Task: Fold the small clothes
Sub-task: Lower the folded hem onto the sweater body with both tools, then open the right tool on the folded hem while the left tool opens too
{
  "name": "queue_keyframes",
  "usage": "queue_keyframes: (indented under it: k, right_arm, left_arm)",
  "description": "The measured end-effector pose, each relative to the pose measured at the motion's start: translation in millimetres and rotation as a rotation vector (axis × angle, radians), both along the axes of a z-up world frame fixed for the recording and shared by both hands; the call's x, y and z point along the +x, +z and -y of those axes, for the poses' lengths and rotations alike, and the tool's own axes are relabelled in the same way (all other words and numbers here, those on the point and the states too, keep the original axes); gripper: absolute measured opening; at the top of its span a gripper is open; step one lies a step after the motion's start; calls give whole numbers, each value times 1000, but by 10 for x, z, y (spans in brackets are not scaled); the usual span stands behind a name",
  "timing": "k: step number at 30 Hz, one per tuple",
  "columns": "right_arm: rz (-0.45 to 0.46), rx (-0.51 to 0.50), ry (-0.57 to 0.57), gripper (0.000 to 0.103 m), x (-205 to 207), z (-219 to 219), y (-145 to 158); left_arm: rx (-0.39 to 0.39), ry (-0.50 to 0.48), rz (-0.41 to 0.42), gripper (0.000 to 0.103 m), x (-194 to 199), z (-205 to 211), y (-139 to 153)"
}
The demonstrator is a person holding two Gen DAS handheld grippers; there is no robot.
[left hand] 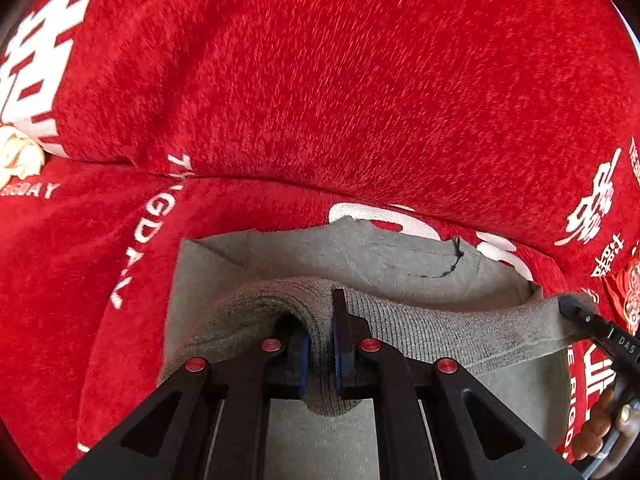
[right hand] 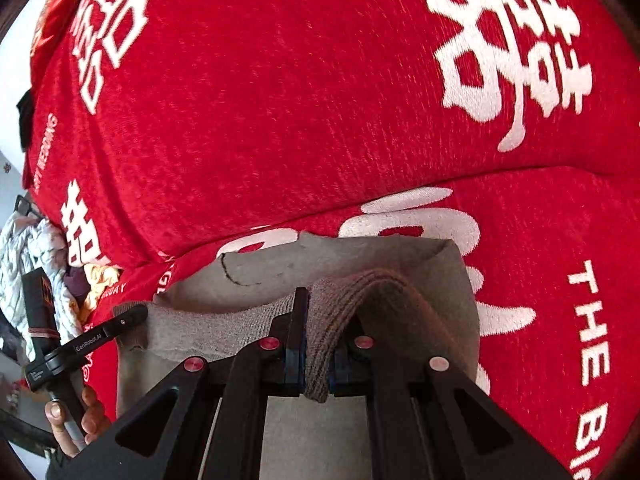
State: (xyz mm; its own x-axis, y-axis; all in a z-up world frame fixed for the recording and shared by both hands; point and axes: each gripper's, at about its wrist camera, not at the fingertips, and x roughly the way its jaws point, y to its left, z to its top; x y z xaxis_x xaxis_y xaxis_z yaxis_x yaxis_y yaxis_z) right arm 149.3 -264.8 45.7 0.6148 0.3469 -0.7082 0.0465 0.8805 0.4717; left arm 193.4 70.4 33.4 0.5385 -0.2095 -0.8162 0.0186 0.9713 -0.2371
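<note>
We see a big red blanket [left hand: 320,80] with white letters, spread over something soft that we take for a bed or a sofa, and the small grey garment [left hand: 400,264] lies flat on it, close in front of us. We hold its near ribbed edge lifted in a band between our two hands. If we pull our hands apart too hard, the band could slip out of a pinch and drop crooked. If one hand goes further than the other, the fold could land slanted. The fuzzy blanket could also drag the cloth and bunch it. Both hands tip forward and down. Our left hand-held gripper [left hand: 322,344] is squeezed tight on the ribbed edge, and our right hand-held gripper [right hand: 318,354] is squeezed tight on it too.
</note>
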Motion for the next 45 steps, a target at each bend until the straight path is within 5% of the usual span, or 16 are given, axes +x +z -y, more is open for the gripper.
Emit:
queue_keyframes:
  k: [10,20,23,25,27,33,37,42,45]
  right_arm:
    - [-96,51,-55,8,329,150,-412]
    - [-141,158,-61,10,441,256,-548]
    - [-121,175,-77,22,399,322,-463]
    - [-77,167,-99,62,340,367,-348]
    - [-23,164,-132,76,261,418,-230]
    - [-12,143,-91,76,120,324,-120]
    - [-12,35,-5,76,60,-5,-162]
    - [-27,-53,75,76,40,-351,-301]
    - [-41,-117,83,75,51,-442,-423]
  left_arm:
    - [25,-29,-82,10,316,68,-286]
    - [-87,-42,-193,11,429,-94,-409]
    - [-136,-40,-213,11,414,-176,-343]
    - [-169,-37,-213,11,396,-229,-295]
    - [-187,-39,-223,11,383,-243,-259]
    - [-228,-56,-286,11,337,-188,-260]
    - [-272,10,-236,11,306,-289,-217]
    - [-220,19,-320,11,351,-228,-383]
    - [-174,-25,-218,10,238,-156,-310]
